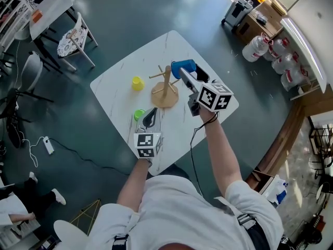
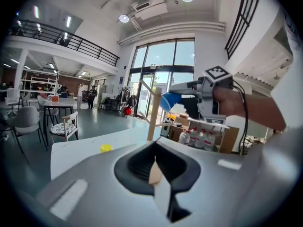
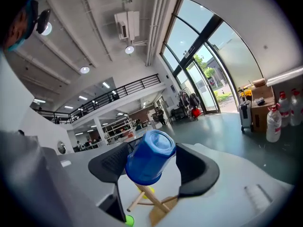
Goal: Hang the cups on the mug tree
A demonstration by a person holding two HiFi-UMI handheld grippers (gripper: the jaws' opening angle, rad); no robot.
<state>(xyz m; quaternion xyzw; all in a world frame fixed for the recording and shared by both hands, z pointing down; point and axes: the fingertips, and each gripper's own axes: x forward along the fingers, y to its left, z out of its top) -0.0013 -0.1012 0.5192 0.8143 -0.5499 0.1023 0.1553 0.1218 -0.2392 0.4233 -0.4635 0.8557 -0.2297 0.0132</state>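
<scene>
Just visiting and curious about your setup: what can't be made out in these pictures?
- Green cup: head view, left gripper covers part; right gripper view, only a sliver at the bottom edge.
- Mug tree top: right gripper view, blue cup hides it, so peg contact is unclear.
- Yellow cup: left gripper view, too small to show a handle.

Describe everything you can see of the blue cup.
The blue cup looks like smooth plastic; no handle shows. It sits tilted in the right claw, closed base toward that gripper's camera, mouth turned down. It is off the table, just above the top of the wooden mug tree.
</scene>
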